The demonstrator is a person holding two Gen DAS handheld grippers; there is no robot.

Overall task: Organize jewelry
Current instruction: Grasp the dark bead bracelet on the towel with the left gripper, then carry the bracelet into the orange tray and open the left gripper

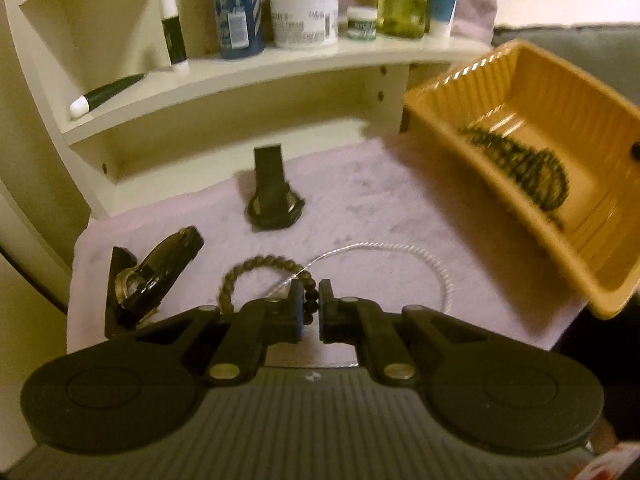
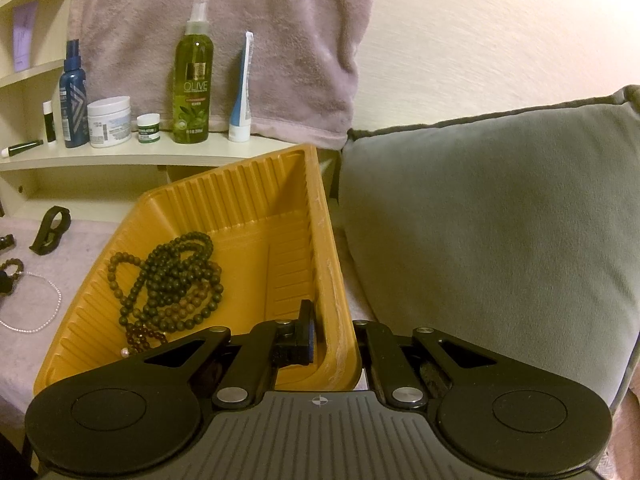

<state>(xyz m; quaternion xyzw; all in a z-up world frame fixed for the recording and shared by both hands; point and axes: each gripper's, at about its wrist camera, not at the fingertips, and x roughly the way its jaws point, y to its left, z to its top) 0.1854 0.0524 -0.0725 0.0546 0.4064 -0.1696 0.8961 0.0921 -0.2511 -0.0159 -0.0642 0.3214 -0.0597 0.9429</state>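
We have the left claw (image 1: 311, 307) clamped on the bead bracelet (image 1: 256, 268) and the right claw (image 2: 334, 336) clamped on the yellow tray (image 2: 256, 184) wall, so next we should lift the bracelet right, into the tray.

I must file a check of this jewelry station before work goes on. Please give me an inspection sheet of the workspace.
Surface: pale lilac cloth covering the table.
Job's things: ribbed mustard plastic tray, tilted, holding dark green and brown bead strands; brown beaded bracelet, thin white pearl-like chain and two black watches on the cloth.
Clutter: nothing seen on the cloth.
Grippers: left gripper shut on the bracelet; right gripper shut on the tray's wall.
Cables: nothing seen.
Surroundings: cream shelf with green olive spray bottle, jars, tubes; grey cushion.
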